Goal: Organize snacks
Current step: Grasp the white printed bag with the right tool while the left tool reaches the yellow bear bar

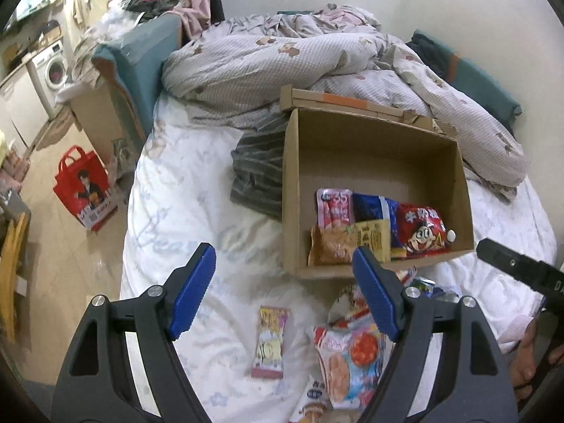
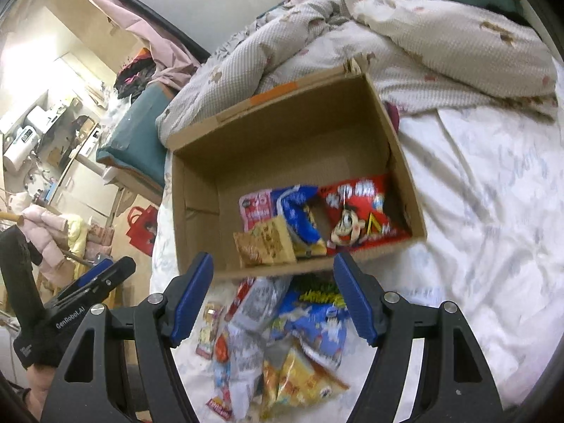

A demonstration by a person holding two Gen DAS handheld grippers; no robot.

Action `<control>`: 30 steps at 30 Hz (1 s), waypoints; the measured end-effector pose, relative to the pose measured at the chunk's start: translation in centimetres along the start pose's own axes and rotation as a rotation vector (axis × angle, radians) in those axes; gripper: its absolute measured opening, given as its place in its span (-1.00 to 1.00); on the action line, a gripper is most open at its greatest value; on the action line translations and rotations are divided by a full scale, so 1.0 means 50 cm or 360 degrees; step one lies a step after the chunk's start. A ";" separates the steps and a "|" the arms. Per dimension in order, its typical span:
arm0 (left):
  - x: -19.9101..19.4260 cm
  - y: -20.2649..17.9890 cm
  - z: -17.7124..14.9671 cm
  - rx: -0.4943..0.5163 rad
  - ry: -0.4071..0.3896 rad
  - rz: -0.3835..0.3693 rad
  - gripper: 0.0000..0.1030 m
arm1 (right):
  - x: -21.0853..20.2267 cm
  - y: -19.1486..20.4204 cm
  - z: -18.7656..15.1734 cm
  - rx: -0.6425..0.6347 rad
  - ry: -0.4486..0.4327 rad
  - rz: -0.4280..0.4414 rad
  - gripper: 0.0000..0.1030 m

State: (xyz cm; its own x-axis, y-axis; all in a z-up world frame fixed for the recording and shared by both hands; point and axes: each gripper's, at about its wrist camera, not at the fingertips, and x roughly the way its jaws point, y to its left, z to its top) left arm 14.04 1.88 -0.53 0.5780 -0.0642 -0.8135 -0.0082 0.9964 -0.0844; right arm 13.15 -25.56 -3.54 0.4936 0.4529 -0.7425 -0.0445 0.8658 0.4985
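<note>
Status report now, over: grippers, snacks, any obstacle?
Left gripper and right gripper open, empty. Some snacks in cardboard box, loose snack pile waiting on bed. Nothing blocking.

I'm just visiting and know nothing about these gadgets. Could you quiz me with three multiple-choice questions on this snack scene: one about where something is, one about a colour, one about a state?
1. Where does the red cartoon-face packet lie?
A. in the cardboard box
B. on the floor
C. on the quilt

2. What colour are the left gripper finger pads?
A. green
B. blue
C. white

3. How is the right gripper now?
A. shut on a packet
B. open and holding nothing
C. shut and holding nothing

Answers: 1 A, it lies against the box's right-hand wall; 2 B, both pads are blue; 3 B, its jaws stand apart with nothing between them.
</note>
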 end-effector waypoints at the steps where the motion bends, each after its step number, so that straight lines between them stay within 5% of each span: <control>1: -0.004 0.004 -0.006 -0.0001 0.0002 0.0004 0.50 | -0.002 0.000 -0.009 0.0003 0.0015 0.0006 0.43; 17: 0.016 0.073 -0.081 -0.0168 0.0191 0.0101 0.50 | 0.025 0.000 -0.089 0.0102 0.0220 0.0053 0.48; 22: 0.036 0.084 -0.085 -0.0229 0.0246 0.0112 0.50 | 0.108 0.046 -0.128 0.0073 0.0473 0.0168 0.48; 30: 0.072 0.088 -0.087 -0.0239 0.0318 0.0140 0.50 | 0.258 0.110 -0.185 -0.0105 0.0809 0.0004 0.46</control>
State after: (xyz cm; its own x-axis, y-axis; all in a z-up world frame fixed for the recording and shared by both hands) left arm 12.54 5.79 -6.35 0.3973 -0.0023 -0.9177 -0.1810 0.9802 -0.0808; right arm 11.25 -13.00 -14.50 0.0095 0.4870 -0.8734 -0.1079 0.8688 0.4833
